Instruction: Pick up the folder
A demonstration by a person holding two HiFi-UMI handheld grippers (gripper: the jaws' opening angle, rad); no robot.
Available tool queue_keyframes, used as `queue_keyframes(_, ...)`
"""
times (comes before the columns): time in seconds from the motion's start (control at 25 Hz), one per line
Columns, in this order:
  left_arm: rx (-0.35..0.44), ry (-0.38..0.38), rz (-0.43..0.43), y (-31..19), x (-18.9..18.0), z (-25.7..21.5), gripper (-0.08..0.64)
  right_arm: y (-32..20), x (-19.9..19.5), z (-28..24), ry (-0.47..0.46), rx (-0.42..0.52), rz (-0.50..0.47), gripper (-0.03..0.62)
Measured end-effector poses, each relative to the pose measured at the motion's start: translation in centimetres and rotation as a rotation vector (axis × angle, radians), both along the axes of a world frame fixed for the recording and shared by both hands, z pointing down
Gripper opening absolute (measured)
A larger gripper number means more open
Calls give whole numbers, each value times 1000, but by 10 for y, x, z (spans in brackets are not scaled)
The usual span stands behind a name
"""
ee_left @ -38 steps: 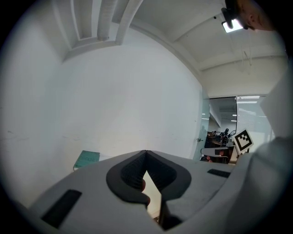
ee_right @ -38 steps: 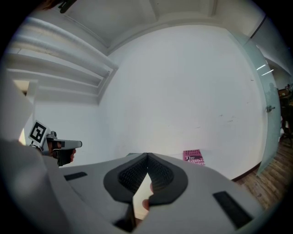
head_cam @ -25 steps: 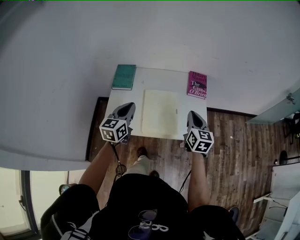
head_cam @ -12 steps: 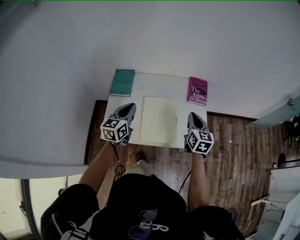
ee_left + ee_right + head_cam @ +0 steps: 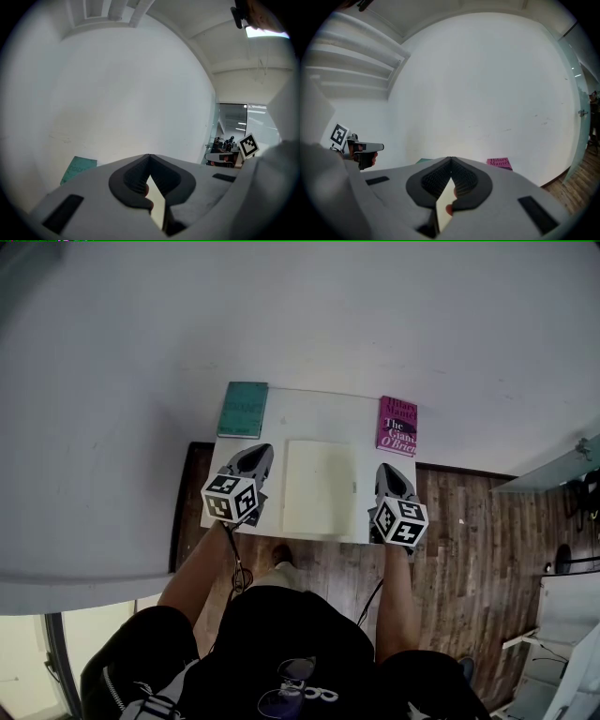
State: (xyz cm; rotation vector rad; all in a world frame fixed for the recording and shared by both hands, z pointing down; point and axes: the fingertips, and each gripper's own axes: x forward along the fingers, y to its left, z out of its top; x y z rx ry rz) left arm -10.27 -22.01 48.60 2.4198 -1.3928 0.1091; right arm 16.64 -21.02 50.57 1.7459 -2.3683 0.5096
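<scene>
- Since a second ago the white table (image 5: 309, 413) has slid lower in the head view, and both grippers now reach further in over it; this reads as the person closing in on the work
- The folder (image 5: 321, 490), a pale cream sheet-like thing, lies flat in the middle of the table as it did before, with its near edge close to the table's near edge
- The left gripper (image 5: 257, 452) hangs just beside the folder's left edge and the right gripper (image 5: 389, 468) just beside its right edge, so the folder now sits between the two
- In the left gripper view the tips of the left gripper (image 5: 149, 157) meet with nothing between them; in the right gripper view the right gripper (image 5: 451, 160) is pressed together the same way and holds nothing
- The teal book (image 5: 243, 410) at the far left corner and the magenta book (image 5: 397, 427) at the far right corner lie apart from the folder and out of the way
- Judged from this, the task is only at the approach: the folder is not yet touched, and at least one pair of jaws would have to part before a thin, flat edge could be taken
</scene>
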Motion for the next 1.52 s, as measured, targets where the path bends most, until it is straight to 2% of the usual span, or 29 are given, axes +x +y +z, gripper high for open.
queue_keyframes(0.24, -14, -7, 12, -13, 0, 7, 21, -13, -3, 6, 0, -16, 2, 23)
queue_keyframes(0.64, -59, 11, 42, -25, -2, 36, 21, -24, -8, 34, -72, -97, -35, 25)
queue_keyframes(0.76, -98, 25, 60, -24, 1, 53, 23, -24, -7, 48, -124, -136, -38, 25)
queue_keyframes(0.92, -169, 52, 103, -26, 6, 79, 23, -27, -7, 65, -244, -191, -43, 26)
queue_keyframes(1.04, -214, 74, 135, -25, 8, 94, 25, -28, -7, 76, -260, -211, -30, 28)
queue_keyframes(1.12, -241, 95, 164, -26, 9, 102, 47, -29, -10, 81, -267, -223, -33, 39)
queue_keyframes(1.24, -275, 114, 211, -29, 12, 113, 118, -33, -19, 91, -275, -251, -54, 126)
queue_keyframes(1.52, -336, 138, 314, -30, 22, 133, 227, -29, -30, 115, -268, -298, -55, 183)
